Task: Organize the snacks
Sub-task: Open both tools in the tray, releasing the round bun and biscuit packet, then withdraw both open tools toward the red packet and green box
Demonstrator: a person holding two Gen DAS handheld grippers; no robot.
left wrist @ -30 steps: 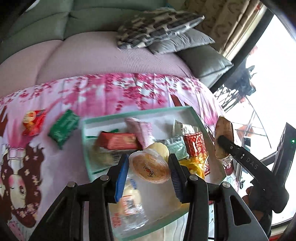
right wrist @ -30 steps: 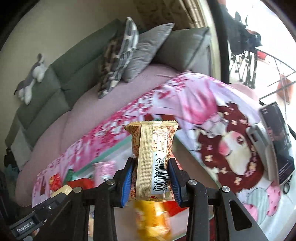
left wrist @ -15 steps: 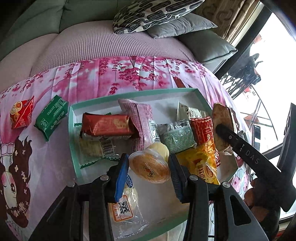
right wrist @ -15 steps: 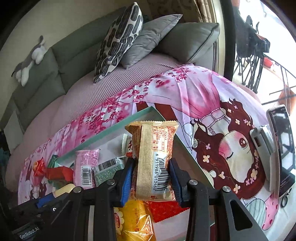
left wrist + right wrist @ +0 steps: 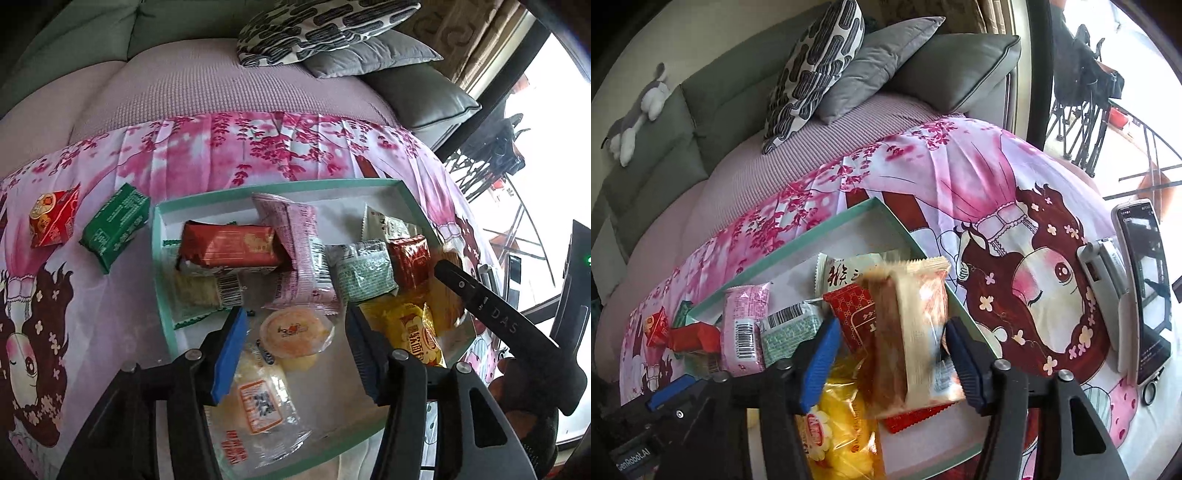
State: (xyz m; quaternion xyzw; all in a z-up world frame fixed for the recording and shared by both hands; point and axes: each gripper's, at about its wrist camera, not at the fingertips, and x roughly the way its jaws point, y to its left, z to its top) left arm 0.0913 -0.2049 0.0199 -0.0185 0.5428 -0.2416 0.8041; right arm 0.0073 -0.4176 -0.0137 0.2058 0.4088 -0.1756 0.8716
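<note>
Both claws are spread wide over the tray [image 5: 162,258], and we judge this to be the drop. Our left gripper [image 5: 295,347] stands apart with the jelly cup [image 5: 295,334] lying between its pads, touching neither, resting on a clear bag [image 5: 258,402] at the tray's near end. Our right gripper [image 5: 890,358] is parted too, and the cake pack [image 5: 912,332] sits between its fingers blurred and tilted, so we take it to be loose and dropping; whether it touches a pad we cannot tell. Below it lie the yellow pack [image 5: 838,428] and the red pack [image 5: 853,317], so it should land on top of those, near the tray's right wall, and could lean on the rim there. The tray is crowded: a pink pack [image 5: 299,254], an orange-red bar [image 5: 229,245] and a green-white pack [image 5: 362,273] fill the middle, leaving bare floor mostly at the far edge. Outside on the cloth [image 5: 221,147], well left of the tray, a green pack [image 5: 114,225] and a red box [image 5: 51,218] are not yet in. Far right, a phone [image 5: 1145,280] stands clear of our work.
</note>
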